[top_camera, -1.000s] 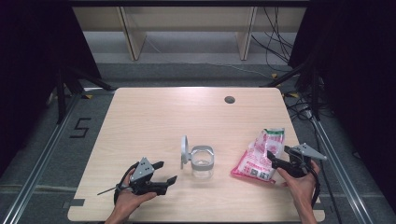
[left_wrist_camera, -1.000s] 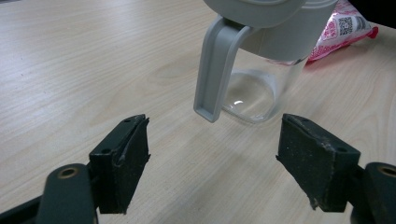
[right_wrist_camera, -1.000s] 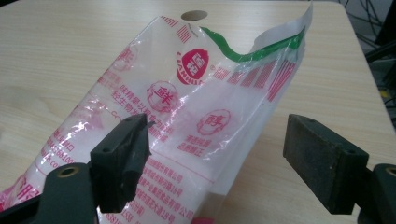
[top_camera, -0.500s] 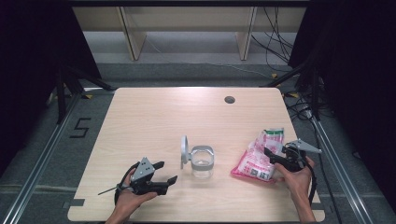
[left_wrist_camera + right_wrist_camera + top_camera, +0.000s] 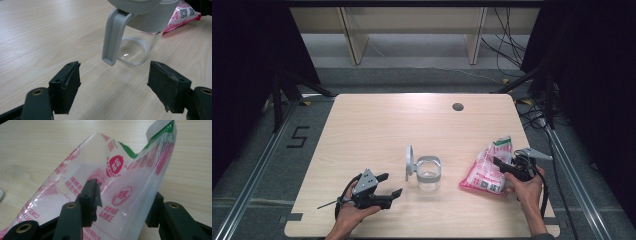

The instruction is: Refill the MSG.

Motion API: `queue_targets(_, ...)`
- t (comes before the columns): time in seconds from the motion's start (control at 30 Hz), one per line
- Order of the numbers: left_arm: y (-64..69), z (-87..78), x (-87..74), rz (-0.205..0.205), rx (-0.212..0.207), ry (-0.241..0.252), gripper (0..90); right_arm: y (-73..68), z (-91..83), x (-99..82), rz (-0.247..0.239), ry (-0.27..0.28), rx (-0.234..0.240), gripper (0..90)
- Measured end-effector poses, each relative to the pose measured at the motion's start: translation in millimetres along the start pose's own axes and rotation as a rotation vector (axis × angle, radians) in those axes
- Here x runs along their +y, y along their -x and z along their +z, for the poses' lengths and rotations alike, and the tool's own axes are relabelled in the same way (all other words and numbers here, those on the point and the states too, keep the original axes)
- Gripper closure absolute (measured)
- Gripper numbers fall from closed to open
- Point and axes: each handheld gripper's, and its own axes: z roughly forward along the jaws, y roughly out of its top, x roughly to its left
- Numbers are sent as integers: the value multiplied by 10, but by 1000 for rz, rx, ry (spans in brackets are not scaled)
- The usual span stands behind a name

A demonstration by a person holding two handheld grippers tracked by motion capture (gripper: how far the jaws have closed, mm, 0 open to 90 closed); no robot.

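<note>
The soft plastic bag [image 5: 100, 195] of white powder lies on the surface right of the clear jar [image 5: 428, 173]. The right hand-held gripper [image 5: 504, 167] has been closing around its slack, slippery upper part. The left hand-held gripper [image 5: 115, 87] stands apart near the jar.

Right hand-held gripper [image 5: 504, 166] around pink bag [image 5: 484, 172]

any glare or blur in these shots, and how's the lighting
High view: even light on the pale wooden table, dark surroundings, slightly soft. Left gripper view: sharp, a small glint in the base of the clear plastic jug with grey lid and handle. Right gripper view: sheen on the pink and white printed plastic bag, near black tool pads a little soft.
</note>
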Motion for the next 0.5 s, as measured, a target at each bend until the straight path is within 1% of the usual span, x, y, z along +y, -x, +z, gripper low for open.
queue_targets(0.03, -2, 0, 1, -1, -1, -3, 251, 24, 2, 1, -12, 3, 7, 556)
queue_targets(0.07, 0, 4, -2, -3, 0, 3, 252, 28, 6, 3, -6, 3, 11, 562)
queue_targets(0.1, 1, 5, -4, -2, -1, 1, 255, 22, 9, 8, 13, -2, 3, 572)
queue_targets(0.13, 11, 12, -9, -4, -1, -2, 260, -6, 20, 6, 73, 1, 7, 590)
queue_targets(0.17, 10, 15, -11, 6, -1, -12, 261, 18, 31, 11, 50, 3, 11, 596)
queue_targets(0.2, 10, 15, -11, 6, -1, -12, 261, 3, 25, 15, 77, -10, 7, 603)
queue_targets(0.23, 16, 25, -12, 2, -7, -4, 261, 3, 25, 15, 77, -10, 7, 603)
queue_targets(0.27, 16, 17, -11, 5, -4, -10, 261, 37, 49, 13, 60, 3, 2, 619)
queue_targets(0.3, 16, 17, -11, 5, -4, -10, 262, 37, 49, 13, 60, 3, 2, 619)
queue_targets(0.33, 14, 15, -9, 1, -6, -6, 261, 50, 52, 18, 55, -18, 2, 627)
queue_targets(0.37, 14, 15, -9, 1, -6, -6, 262, 50, 52, 18, 55, -18, 2, 627)
queue_targets(0.4, 15, 12, -8, 1, 1, -7, 262, 52, 68, 14, 56, -4, 4, 632)
queue_targets(0.43, 13, 12, -8, 1, 1, -7, 262, 21, 62, 16, 90, -22, 2, 646)
queue_targets(0.47, 10, 14, -10, 3, -4, -7, 262, 26, 72, 18, 81, -16, 1, 653)
queue_targets(0.5, 11, 15, -10, 4, -4, -8, 262, 62, 74, 25, 45, -21, 5, 662)
